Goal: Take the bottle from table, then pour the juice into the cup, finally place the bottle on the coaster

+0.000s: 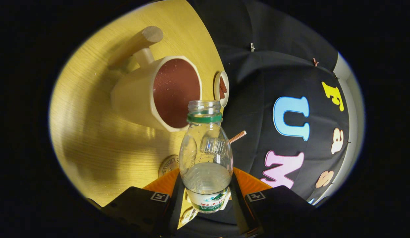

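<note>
Gripper view: wooden counter (92,132) appears tilted, with the booth's black cloth wall (258,82) behind it. A cream cup (135,96) with a stick-like handle (139,41) stands on the counter, its dark reddish inside facing the camera. A small round dish (221,88) holding something brown sits just beside the cup's rim, at the counter edge. A striped straw (238,136) pokes out from behind the bottle. A round coaster (168,165) lies near the left finger, partly hidden. Whether liquid fills the cup is hard to tell. The bottle (205,155), clear, uncapped, part-filled, sits between the fingers; the tool (206,198) is clamped on its lower body, mouth just before the cup.
</note>
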Tool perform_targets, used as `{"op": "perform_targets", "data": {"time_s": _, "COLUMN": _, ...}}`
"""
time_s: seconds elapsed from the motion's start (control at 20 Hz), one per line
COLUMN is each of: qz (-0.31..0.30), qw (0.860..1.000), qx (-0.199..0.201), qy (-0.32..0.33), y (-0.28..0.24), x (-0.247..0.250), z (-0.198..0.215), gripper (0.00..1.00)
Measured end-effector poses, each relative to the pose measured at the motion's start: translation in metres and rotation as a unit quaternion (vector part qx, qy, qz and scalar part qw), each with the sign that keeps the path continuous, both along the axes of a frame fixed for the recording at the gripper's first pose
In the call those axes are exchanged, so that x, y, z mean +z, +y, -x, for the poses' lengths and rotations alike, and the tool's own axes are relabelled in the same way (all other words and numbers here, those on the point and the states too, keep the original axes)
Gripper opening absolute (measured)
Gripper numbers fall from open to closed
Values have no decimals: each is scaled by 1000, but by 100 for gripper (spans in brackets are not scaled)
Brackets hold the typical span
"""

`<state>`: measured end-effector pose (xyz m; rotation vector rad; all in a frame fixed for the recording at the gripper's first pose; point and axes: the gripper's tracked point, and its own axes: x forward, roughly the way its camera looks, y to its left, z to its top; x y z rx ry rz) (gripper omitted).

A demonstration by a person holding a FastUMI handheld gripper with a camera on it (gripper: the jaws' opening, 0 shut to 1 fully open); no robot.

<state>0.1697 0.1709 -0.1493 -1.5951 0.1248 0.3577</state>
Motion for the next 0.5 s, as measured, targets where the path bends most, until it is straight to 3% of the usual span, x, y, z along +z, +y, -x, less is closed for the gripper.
{"op": "perform_targets", "data": {"time_s": 0.5, "qz": 41, "qw": 999, "qx": 15, "qy": -7, "y": -4, "x": 1, "z": -4, "gripper": 69}}
